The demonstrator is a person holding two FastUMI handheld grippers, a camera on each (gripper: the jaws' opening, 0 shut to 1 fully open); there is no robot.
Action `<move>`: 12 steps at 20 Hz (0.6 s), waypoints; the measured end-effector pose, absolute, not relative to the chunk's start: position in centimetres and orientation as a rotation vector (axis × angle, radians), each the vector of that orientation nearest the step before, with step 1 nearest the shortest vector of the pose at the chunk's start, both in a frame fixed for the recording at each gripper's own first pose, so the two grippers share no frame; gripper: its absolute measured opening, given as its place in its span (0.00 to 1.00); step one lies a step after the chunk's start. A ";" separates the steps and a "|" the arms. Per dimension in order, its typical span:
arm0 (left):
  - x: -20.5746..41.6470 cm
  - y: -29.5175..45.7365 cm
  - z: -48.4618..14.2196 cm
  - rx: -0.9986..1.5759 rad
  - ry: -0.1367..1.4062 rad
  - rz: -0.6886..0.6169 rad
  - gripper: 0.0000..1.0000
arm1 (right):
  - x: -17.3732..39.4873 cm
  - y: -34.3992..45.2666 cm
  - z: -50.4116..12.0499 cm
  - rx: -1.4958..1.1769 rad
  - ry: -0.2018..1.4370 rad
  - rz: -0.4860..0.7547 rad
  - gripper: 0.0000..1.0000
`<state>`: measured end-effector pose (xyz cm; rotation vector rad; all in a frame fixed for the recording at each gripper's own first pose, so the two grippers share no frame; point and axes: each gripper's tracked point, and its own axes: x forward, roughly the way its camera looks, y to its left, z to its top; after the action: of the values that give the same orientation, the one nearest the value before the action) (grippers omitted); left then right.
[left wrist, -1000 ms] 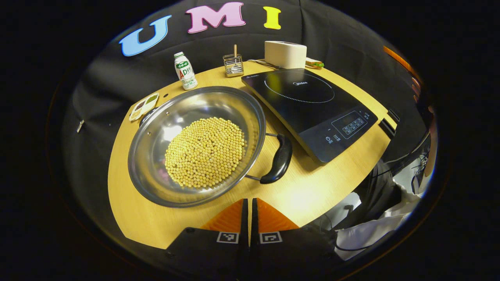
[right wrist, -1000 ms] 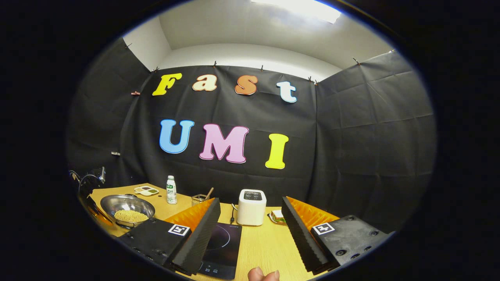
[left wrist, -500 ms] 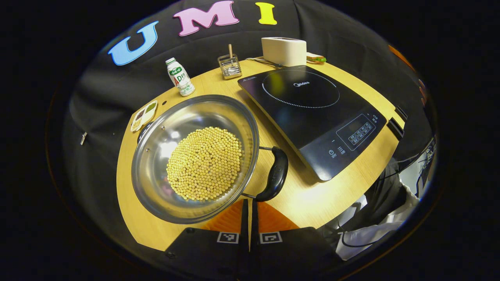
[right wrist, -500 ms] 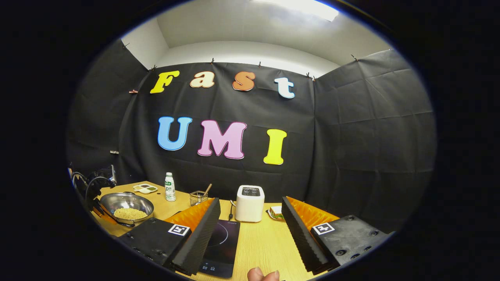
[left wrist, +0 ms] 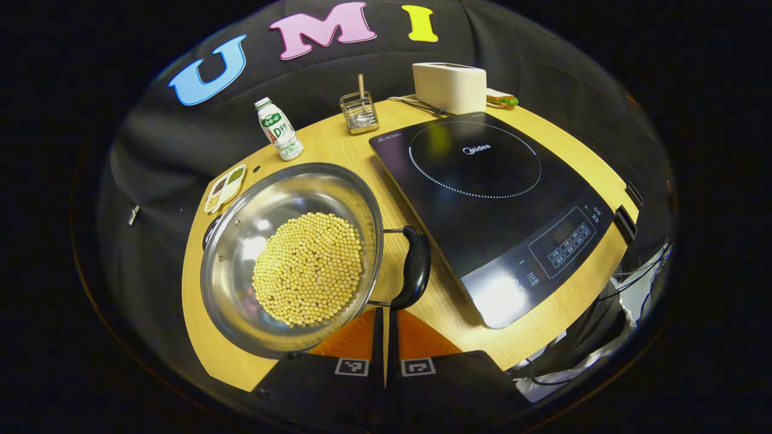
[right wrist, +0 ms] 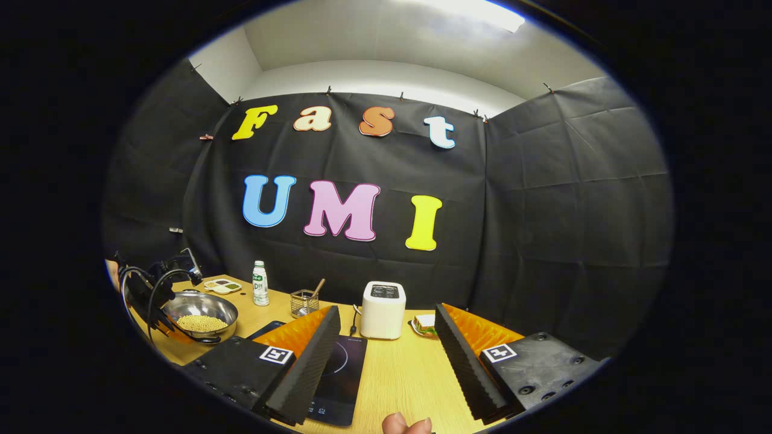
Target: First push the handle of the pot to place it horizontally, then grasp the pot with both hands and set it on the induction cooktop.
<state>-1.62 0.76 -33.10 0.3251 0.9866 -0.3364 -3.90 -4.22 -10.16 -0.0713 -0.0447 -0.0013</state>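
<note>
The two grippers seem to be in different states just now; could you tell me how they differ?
The left gripper has its jaws closed, fingers side by side, while the right gripper is spread wide. The left one sits at the pot, by its black handle; the right one hangs above the table near the induction cooktop. Neither holds anything.

Hidden and cut-off bits

The pot (left wrist: pixel 289 253) hides its far handle (left wrist: pixel 208 224) almost fully, and its near rim hides the left gripper (left wrist: pixel 384 319) fingertips. In the right gripper view, the cooktop (right wrist: pixel 335 386) lies partly behind a finger (right wrist: pixel 301 367), and the hand (right wrist: pixel 407 425) is cut off at the bottom edge.
</note>
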 end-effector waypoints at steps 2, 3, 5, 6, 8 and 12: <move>-0.8 0.1 -33.0 0.319 0.977 -0.326 0.05 | -3.8 -4.6 -10.2 -0.066 -0.046 -0.003 0.98; -0.2 -0.1 -32.9 0.316 0.972 -0.319 0.05 | -3.8 -4.7 -10.2 -0.063 -0.045 -0.005 0.98; 1.0 -0.7 -32.9 0.304 0.960 -0.306 0.05 | -3.7 -4.9 -10.3 -0.060 -0.044 -0.008 0.98; 1.7 -1.1 -32.9 0.292 0.954 -0.298 0.05 | -3.6 -5.0 -10.5 -0.060 -0.042 -0.010 0.98; 2.7 -1.7 -32.8 0.253 0.941 -0.287 0.07 | -3.5 -5.2 -10.6 -0.058 -0.040 -0.011 0.98; 4.9 -2.9 -32.3 0.201 0.921 -0.266 0.05 | -3.2 -5.7 -10.9 -0.065 -0.037 -0.012 0.98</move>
<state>4.94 -2.87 -32.33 0.2011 0.9206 -0.2663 -3.22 -5.66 -10.88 -0.0647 -0.0369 -0.0124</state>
